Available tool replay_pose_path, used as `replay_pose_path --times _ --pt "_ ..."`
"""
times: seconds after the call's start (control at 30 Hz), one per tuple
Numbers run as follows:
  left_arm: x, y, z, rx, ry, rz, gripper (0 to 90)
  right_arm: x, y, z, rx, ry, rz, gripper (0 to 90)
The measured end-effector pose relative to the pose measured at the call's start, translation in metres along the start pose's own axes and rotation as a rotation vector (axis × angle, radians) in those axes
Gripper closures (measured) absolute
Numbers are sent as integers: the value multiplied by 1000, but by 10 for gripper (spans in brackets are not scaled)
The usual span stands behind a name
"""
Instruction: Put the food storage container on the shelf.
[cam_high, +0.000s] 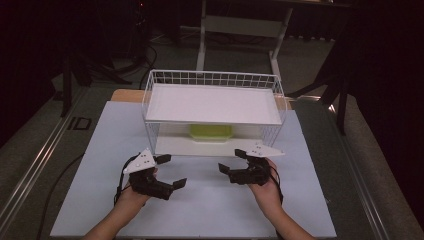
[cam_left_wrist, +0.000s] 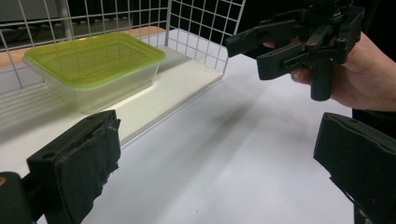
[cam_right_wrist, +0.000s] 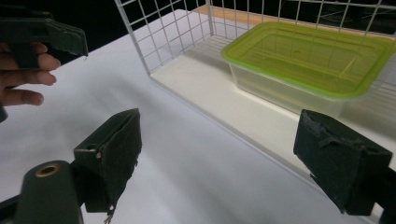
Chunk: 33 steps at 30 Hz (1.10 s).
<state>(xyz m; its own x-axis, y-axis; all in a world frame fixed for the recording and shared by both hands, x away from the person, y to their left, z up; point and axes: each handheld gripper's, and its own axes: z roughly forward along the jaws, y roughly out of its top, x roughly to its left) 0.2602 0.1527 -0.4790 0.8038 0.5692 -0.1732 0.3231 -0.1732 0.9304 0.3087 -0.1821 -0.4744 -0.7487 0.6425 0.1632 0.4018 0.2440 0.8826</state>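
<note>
Fingers on the left gripper (cam_high: 172, 171) and right gripper (cam_high: 231, 161) are spread, holding nothing; green-lidded container (cam_high: 210, 132) lies lengthwise along the rack's lower shelf (cam_high: 175, 145).

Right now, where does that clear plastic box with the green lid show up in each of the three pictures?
High view: the clear plastic box with the green lid sits at centre, on the lower shelf of the white wire rack, under its top shelf.
Left gripper view: upper left, behind the left jaw.
Right gripper view: upper right, above the right jaw.
Shared landmark: the rack's white wire grid.
</note>
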Motion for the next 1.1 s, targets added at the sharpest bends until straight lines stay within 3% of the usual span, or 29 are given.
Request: replay_pose_path --times 0.27,0.43,0.6,1.1 --pt "-4 -8 -16 6 -5 2 14 0 -12 -18 30 -3 -28 154" --pt "-3 -14 -27 6 3 1 14 -2 -20 -33 21 10 -2 154" --pt "-2 -21 -37 3 11 -9 14 -3 -26 -43 32 -1 -10 154" --pt "-5 -40 -48 30 8 8 14 -8 -44 -64 47 11 12 154"
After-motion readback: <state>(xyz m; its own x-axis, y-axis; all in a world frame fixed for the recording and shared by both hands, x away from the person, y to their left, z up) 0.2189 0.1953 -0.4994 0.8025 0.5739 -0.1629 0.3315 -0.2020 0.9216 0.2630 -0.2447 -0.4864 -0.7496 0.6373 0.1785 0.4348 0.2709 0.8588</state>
